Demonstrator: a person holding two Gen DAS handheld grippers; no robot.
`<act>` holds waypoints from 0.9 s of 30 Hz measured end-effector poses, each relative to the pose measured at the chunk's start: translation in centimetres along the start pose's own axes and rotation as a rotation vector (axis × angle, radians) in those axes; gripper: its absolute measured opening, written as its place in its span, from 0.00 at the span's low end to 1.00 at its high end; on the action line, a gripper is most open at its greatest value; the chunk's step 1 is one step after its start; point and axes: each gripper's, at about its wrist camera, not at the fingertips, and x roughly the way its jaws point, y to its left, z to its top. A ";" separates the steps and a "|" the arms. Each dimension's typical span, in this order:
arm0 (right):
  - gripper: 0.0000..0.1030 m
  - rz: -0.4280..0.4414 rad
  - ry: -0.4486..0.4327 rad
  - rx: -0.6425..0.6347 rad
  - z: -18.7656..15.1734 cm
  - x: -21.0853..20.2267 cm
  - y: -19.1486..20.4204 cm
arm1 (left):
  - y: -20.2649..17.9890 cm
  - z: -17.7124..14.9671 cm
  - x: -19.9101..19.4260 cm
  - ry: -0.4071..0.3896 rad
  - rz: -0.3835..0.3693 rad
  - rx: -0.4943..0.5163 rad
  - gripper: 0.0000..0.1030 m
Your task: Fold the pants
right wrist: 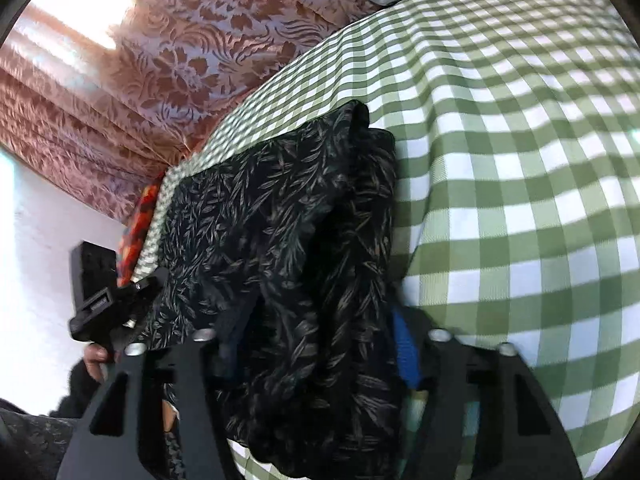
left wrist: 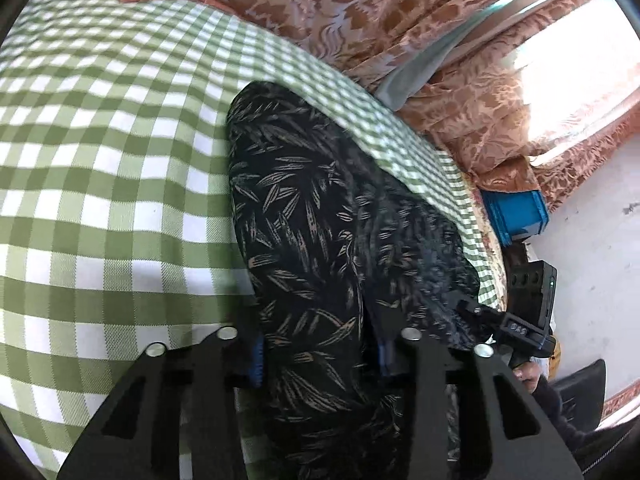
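Black leaf-print pants (left wrist: 320, 216) lie bunched on a green-and-white checked cloth (left wrist: 100, 184). Left gripper (left wrist: 320, 354) and right gripper (right wrist: 316, 360) each pinch a fold of them. No readable writing shows.

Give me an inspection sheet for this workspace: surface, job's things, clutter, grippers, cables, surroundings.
Surface: green-and-white checked cloth, lightly rippled.
Job's things: dark leaf-print pants, bunched lengthwise near the cloth's edge.
Clutter: nothing seen on the cloth besides the pants.
Grippers: left gripper and right gripper each have pants fabric between their blue pads; whether the pads press is not clear.
Cables: nothing seen.
Surroundings: rust floral curtain, bright window behind it, blue crate, white wall, red-orange patterned fabric at the surface's edge.
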 end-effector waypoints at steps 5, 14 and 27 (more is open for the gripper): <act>0.30 -0.072 -0.001 -0.123 -0.1 -1.0 3.2 | -1.4 0.2 -2.2 -0.049 -0.061 0.048 0.31; 0.29 -0.017 -0.055 -0.228 5.0 -0.2 6.9 | -1.4 5.8 -4.3 -0.170 -0.022 0.116 0.31; 0.32 -0.071 -0.113 -0.265 18.3 8.3 7.0 | 4.6 18.9 0.4 -0.140 0.229 0.162 0.40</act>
